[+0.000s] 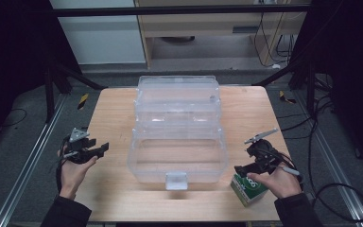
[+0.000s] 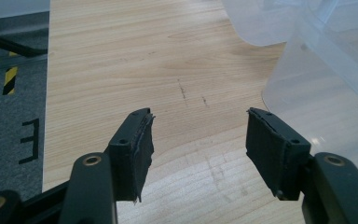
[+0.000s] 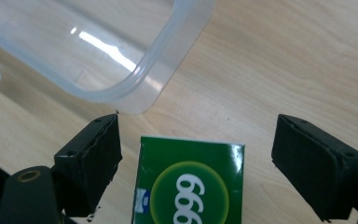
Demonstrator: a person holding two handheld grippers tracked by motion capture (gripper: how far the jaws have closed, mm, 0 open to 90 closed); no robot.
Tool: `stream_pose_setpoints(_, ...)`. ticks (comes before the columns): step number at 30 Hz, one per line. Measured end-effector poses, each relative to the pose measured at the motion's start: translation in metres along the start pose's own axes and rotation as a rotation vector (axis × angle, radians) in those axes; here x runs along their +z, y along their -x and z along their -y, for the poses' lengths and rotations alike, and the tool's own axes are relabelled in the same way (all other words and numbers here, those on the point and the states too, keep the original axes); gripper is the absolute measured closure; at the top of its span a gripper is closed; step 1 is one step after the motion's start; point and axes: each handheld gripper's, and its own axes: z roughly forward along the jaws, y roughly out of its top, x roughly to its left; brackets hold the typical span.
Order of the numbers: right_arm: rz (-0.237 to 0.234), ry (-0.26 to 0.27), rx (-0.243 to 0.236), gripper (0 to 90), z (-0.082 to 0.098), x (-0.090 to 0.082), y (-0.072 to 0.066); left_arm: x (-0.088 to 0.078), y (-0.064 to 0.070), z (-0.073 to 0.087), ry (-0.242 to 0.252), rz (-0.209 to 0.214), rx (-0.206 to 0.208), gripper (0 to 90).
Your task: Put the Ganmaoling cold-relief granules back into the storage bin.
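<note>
Clear plastic storage box [image 1: 177,135] sits open mid-desk [image 1: 113,111], lid up, latch toward us. Green carton marked "999" [image 3: 189,186] stands on the desk just off the box's near right corner. Right tool [image 3: 196,163] spread wide, jaws either side of the carton, not touching it. Left tool [image 2: 198,144] also wide, empty, over bare wood beside the box's left wall. We judge a grasp of the carton is in hand: we should centre it between the pads, close squarely on its flat sides, and mind the box rim close ahead.
</note>
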Motion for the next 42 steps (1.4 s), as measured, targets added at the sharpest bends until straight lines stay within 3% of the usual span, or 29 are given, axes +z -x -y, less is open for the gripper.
stream_pose_setpoints(20, -0.005, -0.167, -0.019, 6.6, 0.013, 0.017, -0.004, 0.003, -0.001, 0.003, -0.024, -0.005, 0.005, 40.3)
stream_pose_setpoints(42, -0.03, -0.268, -0.01, 8.9, 0.027, 0.039, 0.004, 0.006, -0.001, 0.005, -0.042, 0.002, 0.005, 39.7)
